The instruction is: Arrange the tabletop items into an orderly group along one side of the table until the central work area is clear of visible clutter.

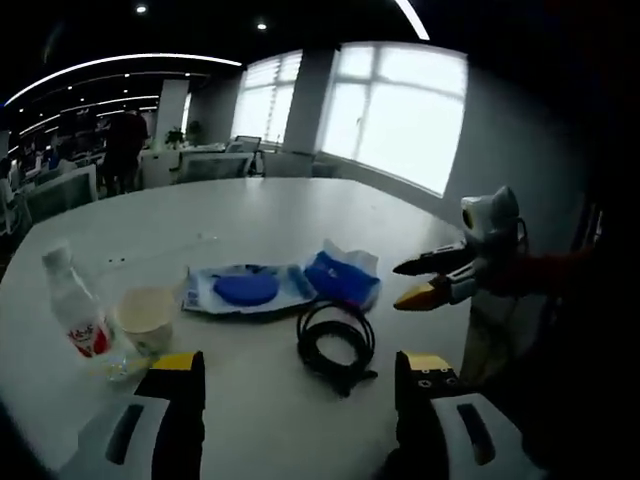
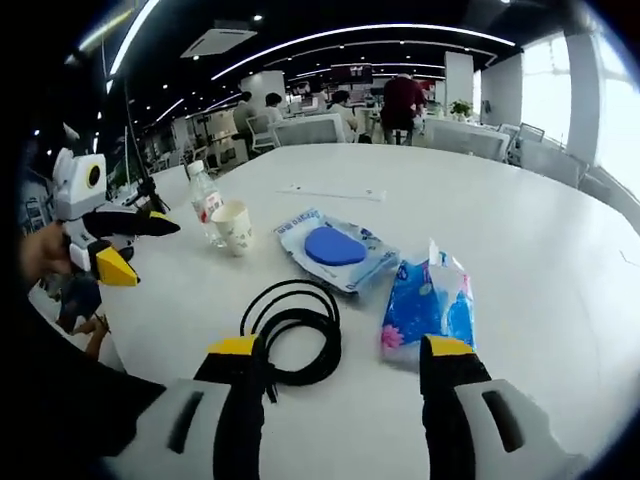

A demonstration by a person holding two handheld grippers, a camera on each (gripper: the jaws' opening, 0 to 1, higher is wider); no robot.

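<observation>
Left gripper [image 1: 298, 375]: jaws apart, holding nothing. Right gripper [image 2: 340, 365]: jaws apart, holding nothing. On the white bench [image 2: 480, 200], right gripper view: coiled black cable [image 2: 293, 330] at 6 o'clock, blue tissue pack [image 2: 428, 300] at 4, bagged blue disc [image 2: 335, 247] at centre, paper cup [image 2: 234, 227] touching water bottle [image 2: 205, 203] at 10.

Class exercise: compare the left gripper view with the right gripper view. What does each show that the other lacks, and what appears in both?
Left gripper view alone: bright windows and the right tool, open, entering from the right. Right gripper view alone: the left tool, open, entering from the left, and a potted plant. Both share the white table, water bottle, paper cup, blue-disc packet, tissue pack and coiled black cable.
</observation>
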